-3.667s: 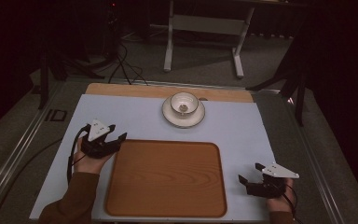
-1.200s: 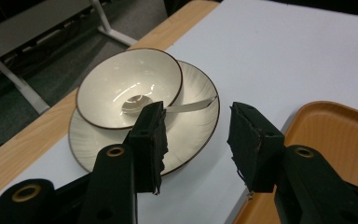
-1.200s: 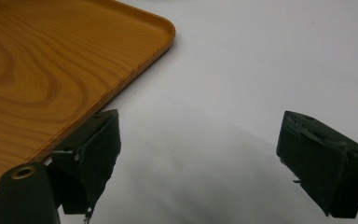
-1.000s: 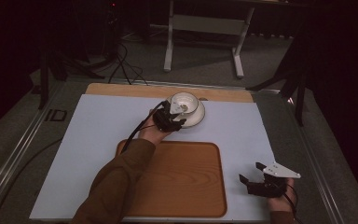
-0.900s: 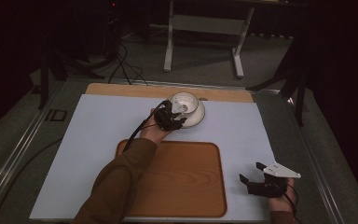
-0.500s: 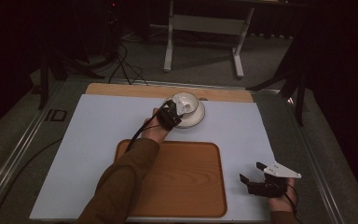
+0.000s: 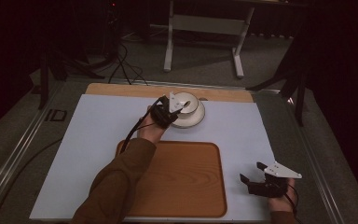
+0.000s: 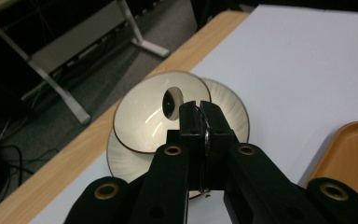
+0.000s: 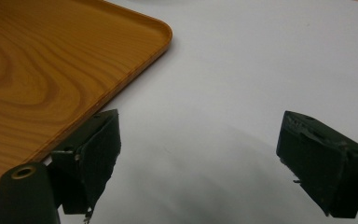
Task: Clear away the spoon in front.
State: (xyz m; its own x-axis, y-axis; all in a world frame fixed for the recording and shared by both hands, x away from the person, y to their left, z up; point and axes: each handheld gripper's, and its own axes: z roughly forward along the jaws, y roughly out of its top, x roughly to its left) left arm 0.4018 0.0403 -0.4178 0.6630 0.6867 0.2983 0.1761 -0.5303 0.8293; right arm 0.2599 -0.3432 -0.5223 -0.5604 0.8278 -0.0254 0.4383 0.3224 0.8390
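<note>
**Cup pinched by its handle, tilting on the saucer**

Cup (image 8: 150, 119) sits tipped on its saucer (image 8: 230, 109) at the table's far edge. My left gripper (image 8: 200, 116) is clamped on its thin handle; it could swivel, slip or chip the saucer. My right gripper (image 9: 200, 154) gapes empty beside the tray (image 9: 51, 70).

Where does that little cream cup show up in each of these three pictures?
High view: the cup sits on its saucer at the table's far middle, at the left gripper.
Left gripper view: centre, tilted, its handle pinched between the jaws.
Right gripper view: not in it.
Shared landmark: the wooden tray.
</note>
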